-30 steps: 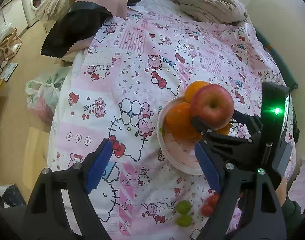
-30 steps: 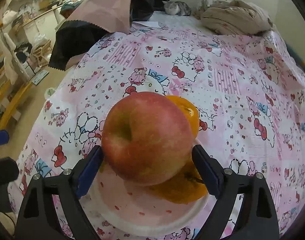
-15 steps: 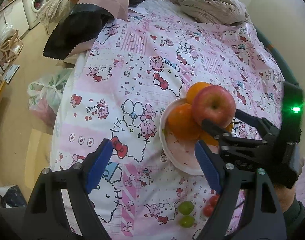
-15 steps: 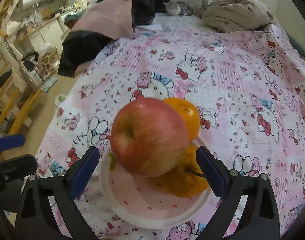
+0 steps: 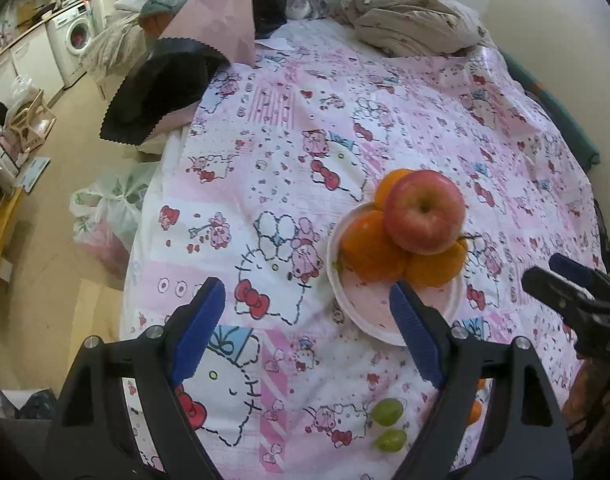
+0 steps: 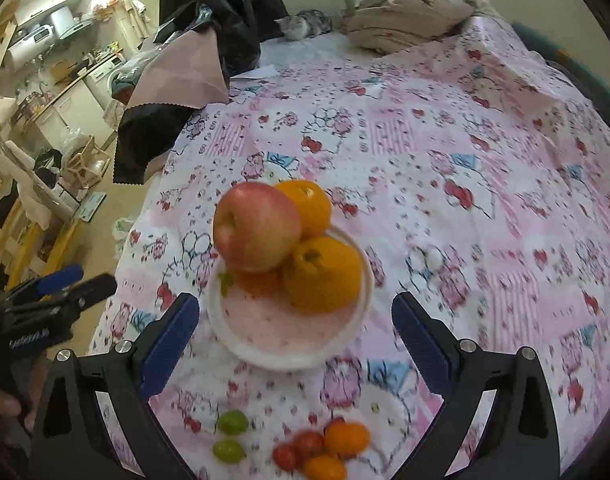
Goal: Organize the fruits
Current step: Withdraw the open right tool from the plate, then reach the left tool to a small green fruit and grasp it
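A red apple (image 5: 425,211) rests on top of three oranges (image 5: 369,246) in a white plate (image 5: 357,308) on the pink patterned cloth. It also shows in the right wrist view as the apple (image 6: 256,227) on the oranges (image 6: 323,274) in the plate (image 6: 281,332). My right gripper (image 6: 295,340) is open and empty, back from the plate's near side. My left gripper (image 5: 305,328) is open and empty, left of the plate. Two green grapes (image 6: 231,436) and small red and orange tomatoes (image 6: 325,450) lie on the cloth in front of the plate.
A folded beige blanket (image 5: 417,28) and dark and pink bags (image 5: 177,68) lie at the table's far end. A plastic bag (image 5: 109,208) sits on the floor to the left. The right gripper (image 5: 577,296) shows at the right edge of the left wrist view.
My right gripper let go of the apple, leaving it on the oranges, and drew back toward me. My left gripper barely moved.
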{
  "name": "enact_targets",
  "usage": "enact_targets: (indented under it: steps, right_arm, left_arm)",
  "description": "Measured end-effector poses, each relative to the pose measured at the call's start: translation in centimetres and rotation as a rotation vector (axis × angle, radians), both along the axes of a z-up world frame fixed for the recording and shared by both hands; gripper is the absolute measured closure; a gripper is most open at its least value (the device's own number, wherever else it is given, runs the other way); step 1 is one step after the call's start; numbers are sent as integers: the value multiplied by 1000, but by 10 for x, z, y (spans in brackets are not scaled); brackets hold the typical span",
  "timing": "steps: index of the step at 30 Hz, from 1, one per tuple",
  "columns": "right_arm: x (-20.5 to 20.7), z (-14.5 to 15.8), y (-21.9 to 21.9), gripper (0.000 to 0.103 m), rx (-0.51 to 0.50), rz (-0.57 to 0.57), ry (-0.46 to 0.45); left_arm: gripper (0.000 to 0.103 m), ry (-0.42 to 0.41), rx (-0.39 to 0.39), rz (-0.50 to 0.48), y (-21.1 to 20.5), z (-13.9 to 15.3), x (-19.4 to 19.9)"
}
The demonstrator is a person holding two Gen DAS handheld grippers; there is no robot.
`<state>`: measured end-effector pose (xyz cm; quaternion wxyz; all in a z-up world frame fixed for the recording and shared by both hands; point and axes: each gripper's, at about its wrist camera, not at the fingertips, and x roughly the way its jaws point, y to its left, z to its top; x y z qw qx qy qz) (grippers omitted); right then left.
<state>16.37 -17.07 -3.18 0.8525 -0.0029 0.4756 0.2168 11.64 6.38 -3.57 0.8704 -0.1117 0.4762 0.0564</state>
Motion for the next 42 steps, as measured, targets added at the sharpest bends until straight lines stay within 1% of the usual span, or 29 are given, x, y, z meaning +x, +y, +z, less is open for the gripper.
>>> enact_targets:
  steps: [4, 7, 9, 13, 19, 21, 25, 30, 33, 34, 36, 38, 42]
  right_arm:
    - [-27, 5, -17, 4, -5, -41, 11]
    - [-44, 8, -26, 4, -10, -72, 13]
    - [-58, 10, -34, 4, 7, -99, 17]
    - [-77, 8, -50, 4, 33, -155, 39]
    - [-96, 1, -68, 4, 76, -194, 55]
    - [-99, -5, -75, 4, 88, -210, 63]
    - [-102, -19, -83, 4, 133, -224, 122]
    - [-100, -23, -93, 4, 174, -260, 144]
    - [-94, -32, -102, 4, 196, -299, 183]
    - [-90, -37, -105, 4, 207, -320, 205]
    - [-85, -43, -110, 4, 217, -352, 228]
    - [-80, -48, -113, 4, 226, -372, 251]
    - [-78, -54, -113, 4, 243, -381, 285]
  left_arm:
    - [21, -25, -26, -42, -8, 10, -10]
    - [21, -45, -24, -68, -17, 17, -19]
    - [21, -44, -15, -85, -24, 17, -25]
    - [21, -27, -16, -109, -33, 11, -37]
    - [21, 20, -45, -133, -44, -1, -49]
    - [21, 30, -34, -139, -48, -3, -50]
    - [21, 41, -19, -136, -50, -8, -48]
    - [21, 110, -25, -141, -52, -29, -43]
    - [21, 186, -69, -159, -55, -48, -39]
    - [22, 227, -90, -169, -57, -57, -37]
    - [22, 270, -111, -169, -60, -69, -37]
    - [30, 305, -132, -178, -66, -80, -39]
    - [30, 347, -135, -224, -84, -96, -37]
